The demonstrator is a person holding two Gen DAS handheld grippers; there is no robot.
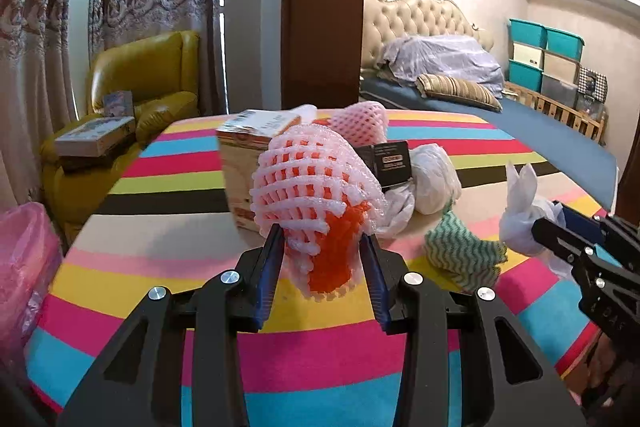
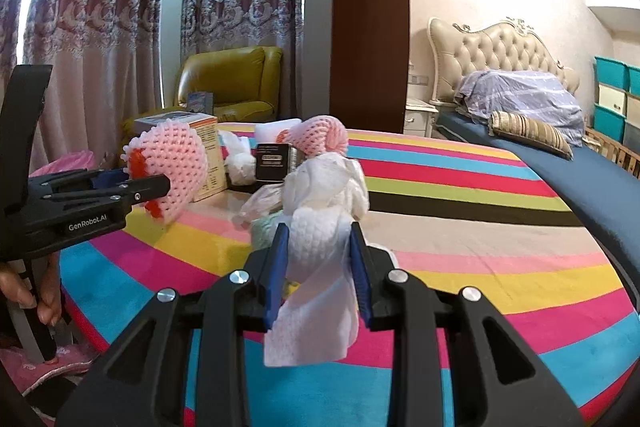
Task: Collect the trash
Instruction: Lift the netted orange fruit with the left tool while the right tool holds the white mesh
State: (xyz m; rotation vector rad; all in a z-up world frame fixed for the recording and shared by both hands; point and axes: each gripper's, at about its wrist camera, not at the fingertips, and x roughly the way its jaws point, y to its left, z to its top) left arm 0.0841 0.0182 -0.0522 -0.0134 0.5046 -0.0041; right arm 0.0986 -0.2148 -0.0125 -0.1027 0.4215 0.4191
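Note:
My left gripper (image 1: 321, 235) is shut on a pink foam fruit net (image 1: 316, 183) with orange mesh inside, held above the striped tablecloth (image 1: 160, 187). From the right wrist view the same net (image 2: 176, 163) hangs at the left in the left gripper (image 2: 160, 183). My right gripper (image 2: 319, 229) is shut on a wad of white tissue (image 2: 320, 243) whose loose end hangs down between the fingers. More trash lies on the table: a second pink foam net (image 1: 364, 123), a black box (image 1: 390, 159), a cardboard carton (image 1: 240, 155) and a crumpled white bag (image 1: 434, 183).
A green-and-white wavy cloth (image 1: 460, 251) lies at the right of the pile. A pink plastic bag (image 1: 24, 259) stands off the table's left edge. Behind are a yellow armchair (image 1: 152, 67), a brown pillar (image 1: 324, 7) and a bed (image 1: 520, 115). A hand (image 2: 44, 303) grips the left handle.

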